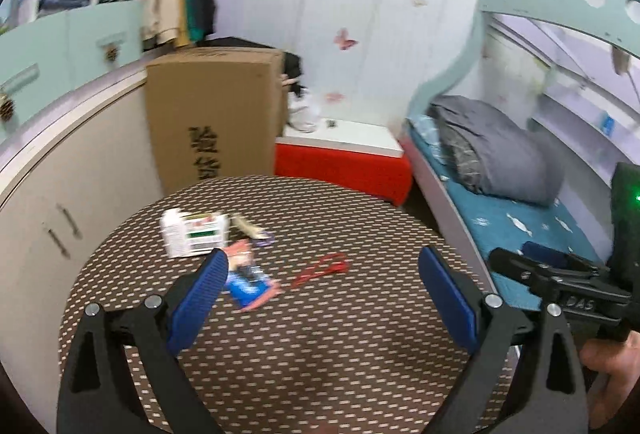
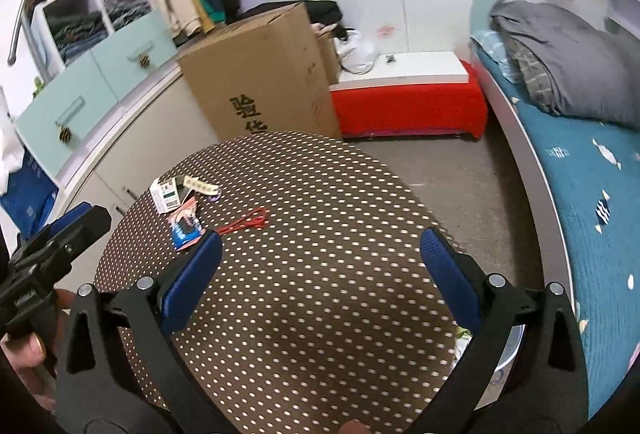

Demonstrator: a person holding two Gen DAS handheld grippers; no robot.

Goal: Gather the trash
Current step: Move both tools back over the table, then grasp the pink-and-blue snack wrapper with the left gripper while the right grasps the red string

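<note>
Trash lies on the far left of a round brown dotted table (image 1: 320,346) (image 2: 320,294). A white carton (image 1: 192,234) (image 2: 165,194) sits farthest back, with a pale strip (image 1: 248,226) (image 2: 198,184) and a small purple bit (image 1: 264,243) (image 2: 214,197) beside it. A blue-and-red wrapper (image 1: 248,280) (image 2: 185,228) lies nearer, and a red string (image 1: 322,268) (image 2: 246,220) to its right. My left gripper (image 1: 324,266) hovers open over the table, its left finger (image 1: 200,298) by the wrapper. My right gripper (image 2: 322,248) is open and holds nothing, further back.
A tall cardboard box (image 1: 216,114) (image 2: 264,74) stands behind the table, next to a red bench with a white top (image 1: 344,162) (image 2: 408,98). A bed with a blue sheet (image 2: 580,194) and grey duvet (image 1: 492,150) runs along the right. Cabinets (image 1: 52,194) line the left.
</note>
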